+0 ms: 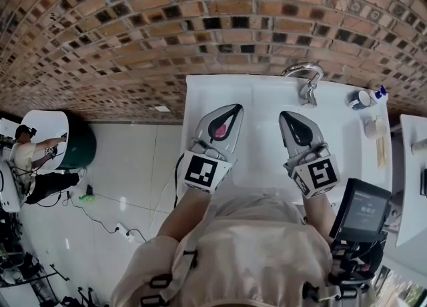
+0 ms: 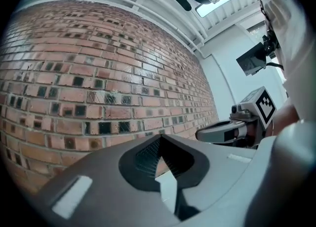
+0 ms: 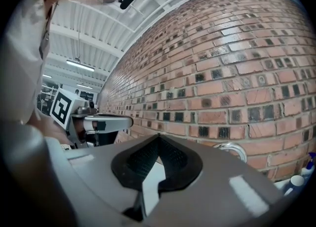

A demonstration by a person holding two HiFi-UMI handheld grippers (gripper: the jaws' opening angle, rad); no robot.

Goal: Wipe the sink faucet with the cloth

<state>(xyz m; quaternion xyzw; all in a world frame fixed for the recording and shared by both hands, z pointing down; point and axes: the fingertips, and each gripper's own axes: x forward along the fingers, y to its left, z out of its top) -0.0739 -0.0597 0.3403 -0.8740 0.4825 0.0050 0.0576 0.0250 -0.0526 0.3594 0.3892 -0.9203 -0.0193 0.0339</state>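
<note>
The chrome faucet (image 1: 303, 75) arches over the back of the white sink (image 1: 260, 99); in the right gripper view the faucet (image 3: 232, 148) peeks over the jaws against the brick wall. My left gripper (image 1: 235, 107) is held over the sink's left half, jaws shut (image 2: 160, 138), with nothing showing between them. In the head view a pink patch (image 1: 220, 129) shows in its opening; I cannot tell whether it is the cloth. My right gripper (image 1: 284, 116) hovers just before the faucet, shut (image 3: 158, 137) and empty.
A cup (image 1: 360, 100), a blue-capped bottle (image 1: 380, 92) and a jar (image 1: 375, 127) stand on the sink's right ledge. A device with a screen (image 1: 363, 209) sits at the lower right. The brick wall (image 1: 167, 25) rises behind. A person (image 1: 30, 155) is on the tiled floor at far left.
</note>
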